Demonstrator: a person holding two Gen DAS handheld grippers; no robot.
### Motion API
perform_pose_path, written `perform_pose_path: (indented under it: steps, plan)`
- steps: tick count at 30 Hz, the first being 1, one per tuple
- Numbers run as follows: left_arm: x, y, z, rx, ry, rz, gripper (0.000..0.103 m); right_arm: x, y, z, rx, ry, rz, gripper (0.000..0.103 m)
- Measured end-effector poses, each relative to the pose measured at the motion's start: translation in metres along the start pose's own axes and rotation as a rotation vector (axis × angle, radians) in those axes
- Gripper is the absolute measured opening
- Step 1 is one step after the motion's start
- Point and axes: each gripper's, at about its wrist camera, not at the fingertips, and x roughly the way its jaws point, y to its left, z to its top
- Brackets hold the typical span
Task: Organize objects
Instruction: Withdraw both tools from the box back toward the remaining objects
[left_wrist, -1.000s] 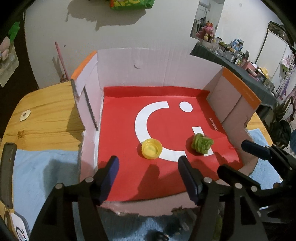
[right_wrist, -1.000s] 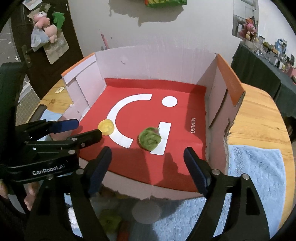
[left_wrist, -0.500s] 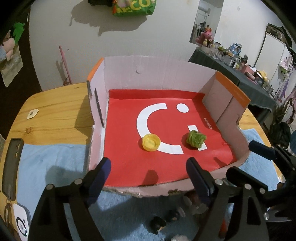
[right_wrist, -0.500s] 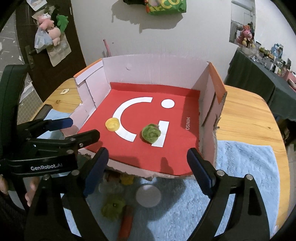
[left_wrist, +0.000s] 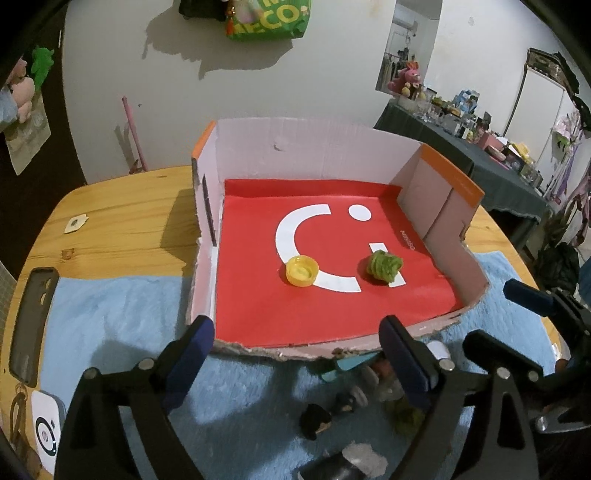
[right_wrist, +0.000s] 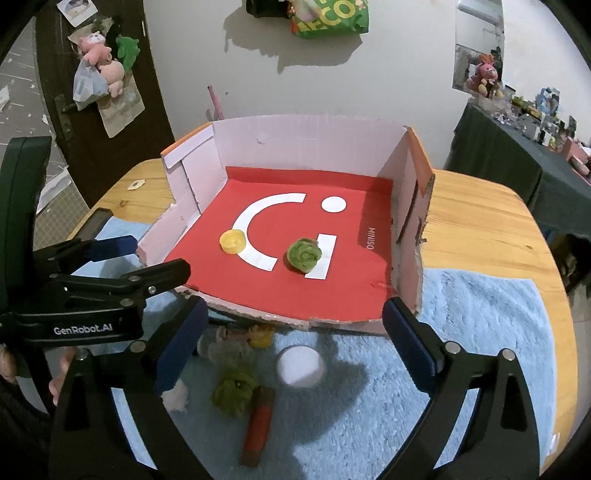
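"MINISO" on the box's red liner (right_wrist: 372, 238); "GenRobot.AI" on the left tool (right_wrist: 122, 266).

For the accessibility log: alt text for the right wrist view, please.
An open cardboard box with a red floor holds a yellow cap and a green felt rose. Nearer, small items lie on a blue towel; the right gripper, opening, holds nothing.
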Motion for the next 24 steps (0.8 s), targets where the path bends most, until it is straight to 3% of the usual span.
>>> perform_pose_path:
  steps: [12, 24]
  plan:
    - [-0.016, -0.006, -0.014, 0.022, -0.023, 0.003, 0.103, -0.017, 0.006, -0.01, -0.014, -0.028, -0.007, 0.102]
    - [-0.027, -0.007, -0.029, 0.022, -0.023, -0.002, 0.103, -0.035, 0.008, -0.024, -0.013, -0.053, -0.019, 0.103]
